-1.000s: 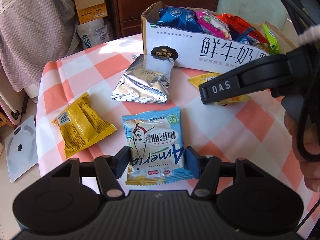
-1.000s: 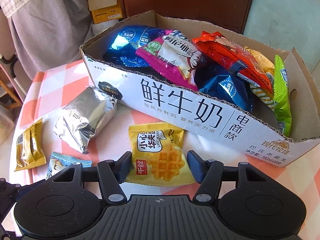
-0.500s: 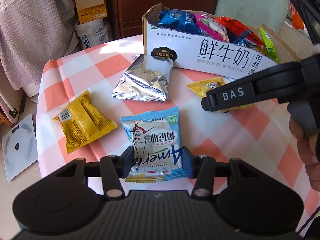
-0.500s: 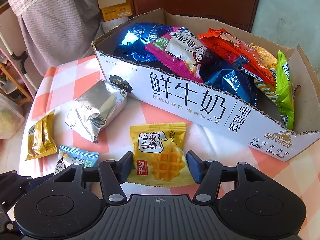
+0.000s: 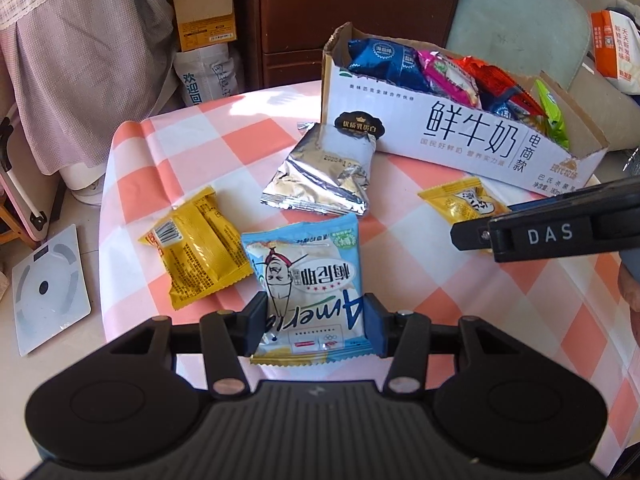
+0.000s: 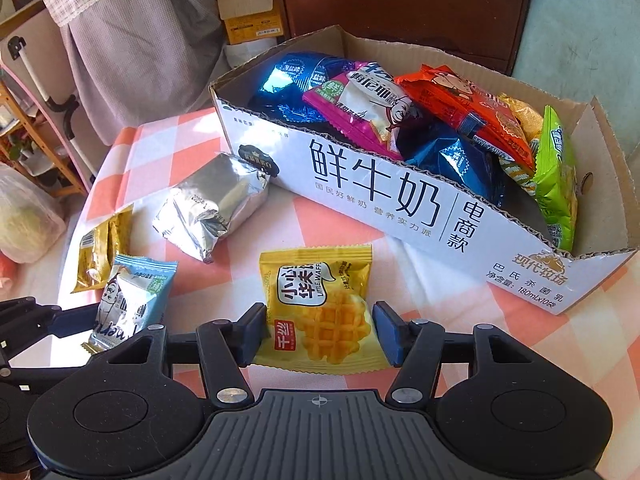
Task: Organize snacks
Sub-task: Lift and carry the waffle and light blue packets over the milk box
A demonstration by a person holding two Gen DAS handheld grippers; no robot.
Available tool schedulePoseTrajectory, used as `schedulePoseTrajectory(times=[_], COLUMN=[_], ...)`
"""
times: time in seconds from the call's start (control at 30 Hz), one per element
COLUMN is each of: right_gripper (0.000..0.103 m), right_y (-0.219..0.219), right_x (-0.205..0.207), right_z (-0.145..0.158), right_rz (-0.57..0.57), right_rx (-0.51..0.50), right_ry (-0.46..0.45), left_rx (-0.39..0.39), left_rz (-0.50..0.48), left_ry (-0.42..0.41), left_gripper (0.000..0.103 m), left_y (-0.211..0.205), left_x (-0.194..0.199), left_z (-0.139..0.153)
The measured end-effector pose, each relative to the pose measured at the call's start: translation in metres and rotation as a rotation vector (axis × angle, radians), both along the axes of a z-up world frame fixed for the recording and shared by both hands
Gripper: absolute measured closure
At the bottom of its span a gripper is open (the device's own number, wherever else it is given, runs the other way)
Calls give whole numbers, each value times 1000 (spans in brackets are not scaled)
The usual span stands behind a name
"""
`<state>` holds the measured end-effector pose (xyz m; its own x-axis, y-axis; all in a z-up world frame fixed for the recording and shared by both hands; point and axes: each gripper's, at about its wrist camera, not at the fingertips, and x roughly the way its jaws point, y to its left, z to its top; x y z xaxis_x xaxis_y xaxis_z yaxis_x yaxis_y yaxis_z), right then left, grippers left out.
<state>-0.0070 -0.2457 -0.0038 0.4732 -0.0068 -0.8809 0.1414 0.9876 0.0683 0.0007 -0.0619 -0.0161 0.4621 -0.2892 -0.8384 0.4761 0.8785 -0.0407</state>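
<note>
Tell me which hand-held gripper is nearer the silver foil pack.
Left, narrowly. The left hand-held gripper straddles the light blue packet directly before the silver foil pack; the right hand-held gripper straddles the waffle packet off to its side.

Box sits at the back of the surface, packets in it; foil pack lies just left, waffle pack in front.

L gripper: low over table, fingers pointing fwd, pads pressed on both sides of a packet, clamped.
R gripper: low, level, pointing fwd; jaws apart w/ small gaps either side of a packet, not touching it.
R gripper seen from L cam: off to the R side, black finger reaching in.
R hand: edge only, at the handle.
</note>
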Motion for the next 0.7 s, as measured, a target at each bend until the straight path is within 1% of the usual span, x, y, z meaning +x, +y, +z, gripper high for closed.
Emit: schedulePoseTrajectory(times=[0.27, 0.43, 0.57, 0.7], right_gripper=[46, 46, 46, 46], right_y=[4, 4, 0, -6], right_x=[-10, -14, -15, -17], right_z=[17, 28, 40, 55], right_rz=[26, 14, -3, -28], right_rx=[13, 17, 19, 16], right_ry=[-41, -69, -107, -163], left_rx=[-9, -14, -26, -53], left_rz=[36, 78, 106, 128], left_ry=[-36, -56, -97, -155], left_gripper=[54, 54, 54, 54], left_y=[-1, -3, -9, -16], left_x=[6, 15, 21, 27], left_z=[12, 22, 35, 56])
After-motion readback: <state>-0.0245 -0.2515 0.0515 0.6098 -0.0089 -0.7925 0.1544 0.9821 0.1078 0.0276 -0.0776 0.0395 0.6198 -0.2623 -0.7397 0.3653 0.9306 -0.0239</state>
